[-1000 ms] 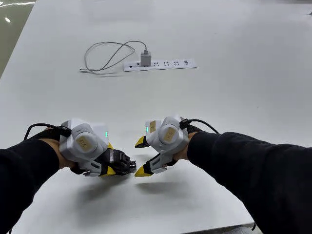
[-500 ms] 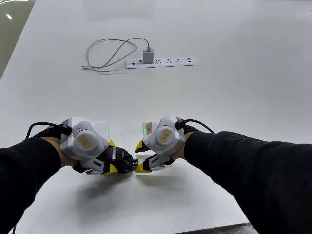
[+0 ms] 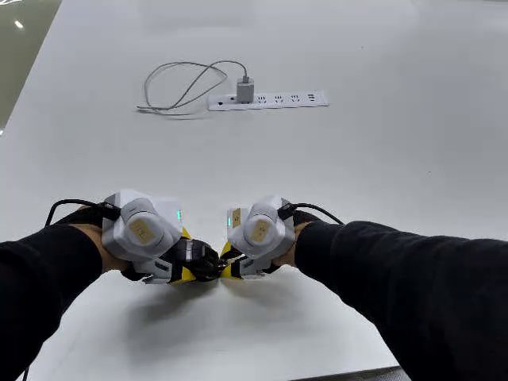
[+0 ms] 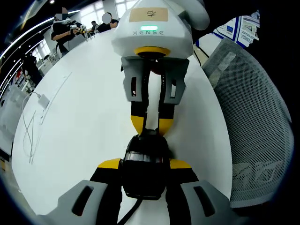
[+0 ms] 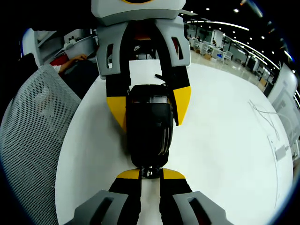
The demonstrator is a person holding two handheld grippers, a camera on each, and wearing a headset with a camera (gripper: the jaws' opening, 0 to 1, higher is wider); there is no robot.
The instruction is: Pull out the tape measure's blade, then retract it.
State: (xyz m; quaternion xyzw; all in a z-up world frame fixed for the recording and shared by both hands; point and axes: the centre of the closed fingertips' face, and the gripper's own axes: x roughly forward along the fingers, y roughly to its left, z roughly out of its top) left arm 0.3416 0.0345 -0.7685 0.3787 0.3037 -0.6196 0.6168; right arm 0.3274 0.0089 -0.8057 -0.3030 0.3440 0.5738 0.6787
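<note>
A black tape measure [image 3: 204, 259] sits low over the white table [image 3: 317, 175] with my left gripper [image 3: 193, 267] shut on its body. In the left gripper view, my yellow-tipped jaws clamp the case [image 4: 143, 171] from both sides. My right gripper [image 3: 225, 267] faces it from the right, nose to nose. Its fingertips [image 4: 138, 123] are pinched together on the blade's end tab [image 4: 150, 132] at the case mouth. In the right gripper view, the case [image 5: 150, 129] fills the middle and my right gripper [image 5: 151, 174] is shut on the small hook. No blade length shows outside the case.
A white power strip [image 3: 274, 100] with a plugged charger [image 3: 245, 89] and a looped cable [image 3: 178, 86] lies far back on the table. A grey mesh chair [image 4: 253, 140] stands past the near table edge. Other people work at the far end of the room.
My right gripper has moved left to the tape measure and gone from open to shut on the blade's tip. The left gripper has held the case nearly still.
</note>
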